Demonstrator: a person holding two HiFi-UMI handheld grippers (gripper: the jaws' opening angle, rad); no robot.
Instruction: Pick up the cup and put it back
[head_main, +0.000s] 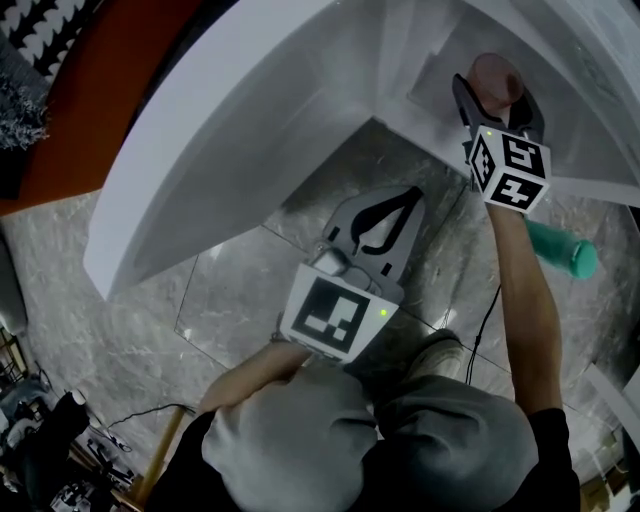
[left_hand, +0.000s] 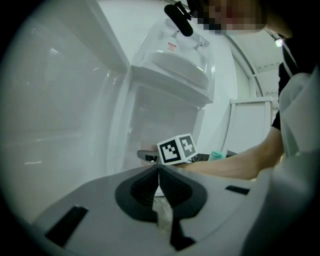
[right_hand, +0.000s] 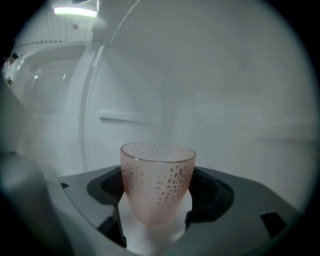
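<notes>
The pink, dimpled, translucent glass cup (right_hand: 157, 182) stands upright between the jaws of the right gripper (right_hand: 156, 194), which is reached into a white refrigerator compartment (right_hand: 240, 115). Both black pads (right_hand: 205, 192) lie against the cup's walls about halfway up, so this gripper looks closed on the cup. Directly beneath the jaws is a white shelf surface (right_hand: 150, 240). The cup's foot is on it or just above it; I cannot tell which. The step in hand is the carry at the shelf, either lifting off or setting down, and the same care serves both. The wall tapers toward the foot, so a loose hold would probably let the cup slide down through the pads. The squeeze should be firm but no harder, since the glass looks thin. Travel should be straight up or down along the cup's axis, with the jaws level so the rim does not tip toward the back wall ahead of them. Only once the foot sits flat should the jaws part, and the tool should then draw straight back. The left gripper (left_hand: 158, 172) hangs low outside the compartment, its jaws together on nothing. It should stay there, clear of the right arm (left_hand: 235, 165) that crosses ahead of it.
</notes>
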